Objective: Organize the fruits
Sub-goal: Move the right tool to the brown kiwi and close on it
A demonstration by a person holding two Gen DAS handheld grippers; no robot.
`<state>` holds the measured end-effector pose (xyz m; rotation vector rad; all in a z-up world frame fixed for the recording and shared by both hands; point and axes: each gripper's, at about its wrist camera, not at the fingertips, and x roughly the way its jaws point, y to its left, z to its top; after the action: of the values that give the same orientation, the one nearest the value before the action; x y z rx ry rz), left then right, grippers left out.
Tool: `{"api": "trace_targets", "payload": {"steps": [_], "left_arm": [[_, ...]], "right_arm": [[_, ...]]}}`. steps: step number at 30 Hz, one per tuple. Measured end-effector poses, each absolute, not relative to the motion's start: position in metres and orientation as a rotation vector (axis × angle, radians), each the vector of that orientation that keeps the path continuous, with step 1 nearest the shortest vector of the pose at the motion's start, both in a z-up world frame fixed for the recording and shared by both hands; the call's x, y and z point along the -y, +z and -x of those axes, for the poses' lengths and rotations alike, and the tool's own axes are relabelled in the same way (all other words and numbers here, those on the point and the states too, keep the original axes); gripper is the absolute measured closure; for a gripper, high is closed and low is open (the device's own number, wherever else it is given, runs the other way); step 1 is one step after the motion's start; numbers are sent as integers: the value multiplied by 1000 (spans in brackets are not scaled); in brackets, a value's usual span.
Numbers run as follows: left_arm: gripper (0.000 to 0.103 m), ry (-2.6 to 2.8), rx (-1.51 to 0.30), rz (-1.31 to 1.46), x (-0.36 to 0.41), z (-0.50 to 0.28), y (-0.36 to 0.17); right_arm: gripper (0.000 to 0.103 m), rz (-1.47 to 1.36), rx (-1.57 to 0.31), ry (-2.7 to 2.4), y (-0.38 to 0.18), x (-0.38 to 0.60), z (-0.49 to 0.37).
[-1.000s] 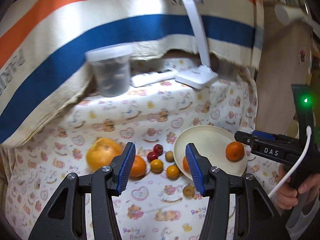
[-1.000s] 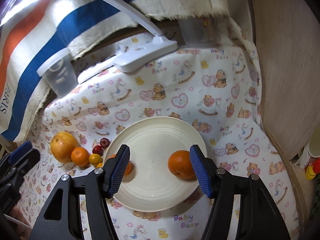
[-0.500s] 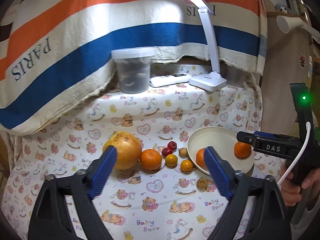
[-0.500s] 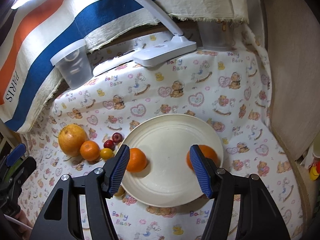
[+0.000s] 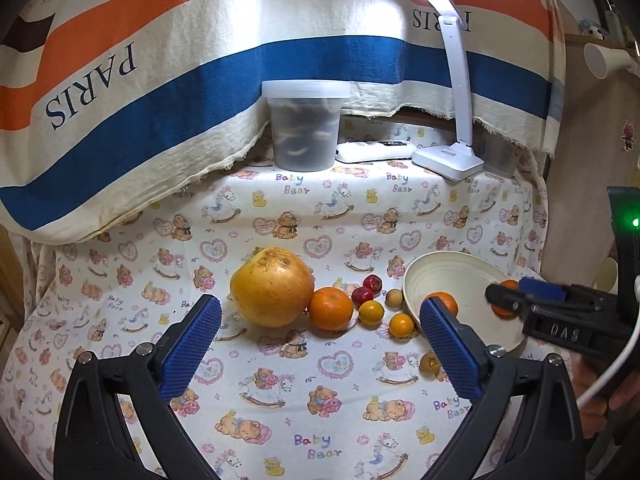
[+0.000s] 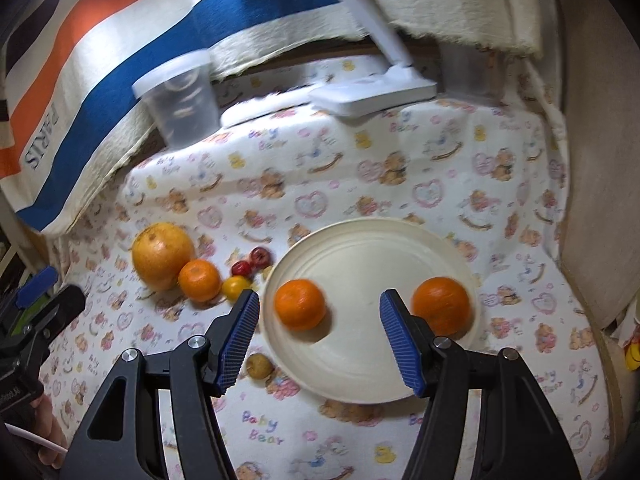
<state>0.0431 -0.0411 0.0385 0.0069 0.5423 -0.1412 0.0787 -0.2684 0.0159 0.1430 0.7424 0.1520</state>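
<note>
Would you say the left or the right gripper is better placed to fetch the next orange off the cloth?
Left: the left gripper is open, facing the loose orange; the right gripper hangs over the plate.

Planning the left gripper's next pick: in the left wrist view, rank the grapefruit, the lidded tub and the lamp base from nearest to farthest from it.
1. Grapefruit, just ahead of the left gripper, slightly left.
2. Lidded tub, at the table's back, centre.
3. Lamp base, back right; too close to the tub to rank firmly.

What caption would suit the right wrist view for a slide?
Open right gripper above a round cream plate holding two oranges.
</note>
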Motion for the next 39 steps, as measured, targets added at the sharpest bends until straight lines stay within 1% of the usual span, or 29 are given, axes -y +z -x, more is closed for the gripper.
{"api": "trace_targets", "payload": {"steps": [3,5,9,14,16,19,22,26,28,35,39], "left_arm": [[4,-136,-552,0,39,-45,37],[4,-131,-563,12,37,-47,35],[4,-132,-579,31,33,-50,33],[4,-123,-579,30,32,-51,33],[4,-121,-581,32,31,-51,32],[4,-93,-582,28,29,-52,32],[4,-81,-585,35,26,-53,31],[4,-73,-587,46,23,-53,31],[4,-68,-584,42,23,-53,32],[4,-64,-586,49,22,-54,32],[4,-59,-594,53,20,-56,31]], "right_arm": [[39,-142,-789,224,8,255,-78],[45,-153,-830,298,1,244,-77],[50,-138,-877,366,-7,226,-72],[63,-125,-933,388,-20,215,-76],[64,-138,-952,386,-25,216,-80],[68,-140,-978,375,-31,218,-86],[69,-164,-996,378,-37,222,-92],[73,-153,-998,352,-45,220,-96],[78,-145,-982,333,-46,219,-96],[78,-123,-944,311,-47,213,-94],[78,-111,-958,315,-51,210,-95]]}}
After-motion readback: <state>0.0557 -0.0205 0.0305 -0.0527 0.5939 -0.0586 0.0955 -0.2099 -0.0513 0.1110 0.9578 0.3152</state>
